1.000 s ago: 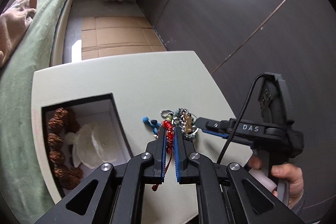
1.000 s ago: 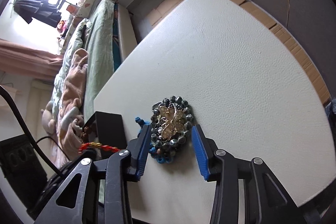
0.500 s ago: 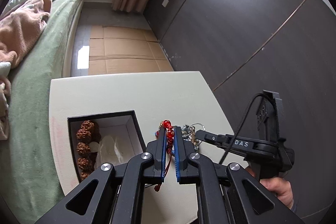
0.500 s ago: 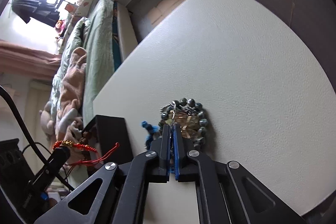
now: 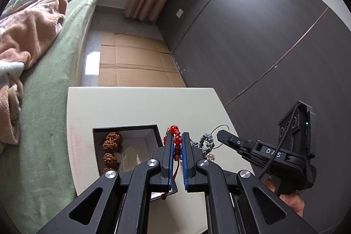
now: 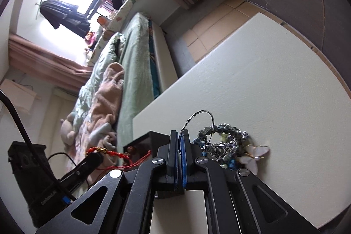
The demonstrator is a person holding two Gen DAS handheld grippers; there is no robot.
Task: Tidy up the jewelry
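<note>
My left gripper [image 5: 176, 135] is shut on a red bead bracelet [image 5: 177, 142] with red cords hanging down, held above the right wall of the black jewelry box [image 5: 125, 127]. The box holds brown seed beads [image 5: 111, 142] and a white pouch [image 5: 129, 157]. My right gripper [image 6: 180, 132] is shut on a thin silver ring [image 6: 200, 116] joined to a cluster of grey bead bracelets and charms [image 6: 228, 144], lifted off the white table [image 6: 274, 91]. The left gripper and red bracelet [image 6: 98, 149] show at the lower left of the right wrist view.
A bed with green sheet [image 5: 50, 102] and pink blanket [image 5: 28, 32] runs along the table's left. A dark panelled wall [image 5: 252, 36] stands to the right. Cardboard [image 5: 131, 63] covers the floor beyond the table.
Both grippers have risen. The left has carried the red bracelet up beside the box. The right has lifted the silver ring and bead cluster off the table.
</note>
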